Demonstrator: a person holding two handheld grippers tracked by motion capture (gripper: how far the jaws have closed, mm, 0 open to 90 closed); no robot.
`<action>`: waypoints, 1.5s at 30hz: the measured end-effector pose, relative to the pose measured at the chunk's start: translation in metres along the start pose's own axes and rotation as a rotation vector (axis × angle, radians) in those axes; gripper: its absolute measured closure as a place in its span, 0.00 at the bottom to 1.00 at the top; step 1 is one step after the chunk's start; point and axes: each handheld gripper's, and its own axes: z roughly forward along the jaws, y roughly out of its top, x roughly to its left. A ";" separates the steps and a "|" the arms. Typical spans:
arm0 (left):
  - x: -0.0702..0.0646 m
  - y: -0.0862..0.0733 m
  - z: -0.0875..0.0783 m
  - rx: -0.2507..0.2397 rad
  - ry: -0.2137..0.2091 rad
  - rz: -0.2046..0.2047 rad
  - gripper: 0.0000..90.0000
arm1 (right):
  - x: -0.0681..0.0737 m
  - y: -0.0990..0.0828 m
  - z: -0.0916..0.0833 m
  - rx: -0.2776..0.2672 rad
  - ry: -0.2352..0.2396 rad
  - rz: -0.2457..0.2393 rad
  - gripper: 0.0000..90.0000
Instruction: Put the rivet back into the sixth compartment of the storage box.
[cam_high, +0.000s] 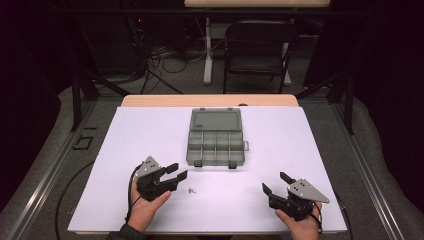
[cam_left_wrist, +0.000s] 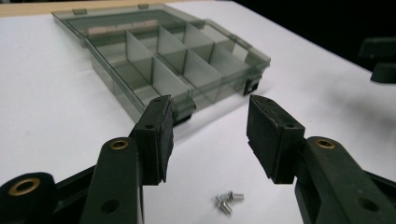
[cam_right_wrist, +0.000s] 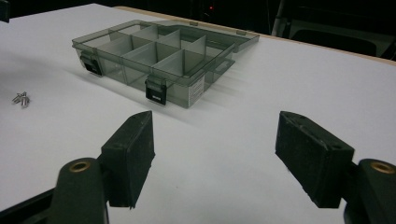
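On the white table sheet (cam_high: 150, 130), my left gripper (cam_high: 178, 171) hangs over the near left of the work area, jaws parted about halfway and gripping nothing. A small cluster of silver screws (cam_high: 191, 190) lies loose on the sheet just right of and below its tips; in the left gripper view the screws (cam_left_wrist: 227, 200) sit on the surface between the two black pads (cam_left_wrist: 159, 140), untouched. Farther back, at the table's centre, a smoky-grey compartment box (cam_high: 215, 140) rests with its lid folded open toward the far side, its dividers showing and its two black latches facing me. My right gripper (cam_high: 275, 184) sits at the near right, jaws spread wide and empty, well apart from box and screws alike.
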 end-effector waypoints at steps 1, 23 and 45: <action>-0.001 -0.001 0.001 0.000 -0.002 -0.010 0.59 | 0.000 0.000 0.000 0.004 0.004 -0.002 0.31; -0.015 -0.029 0.030 0.230 0.011 0.017 0.77 | -0.003 0.001 0.000 0.017 0.012 0.008 0.31; -0.017 -0.032 0.036 0.255 0.046 0.049 0.92 | -0.005 0.000 0.001 0.010 0.010 0.021 0.32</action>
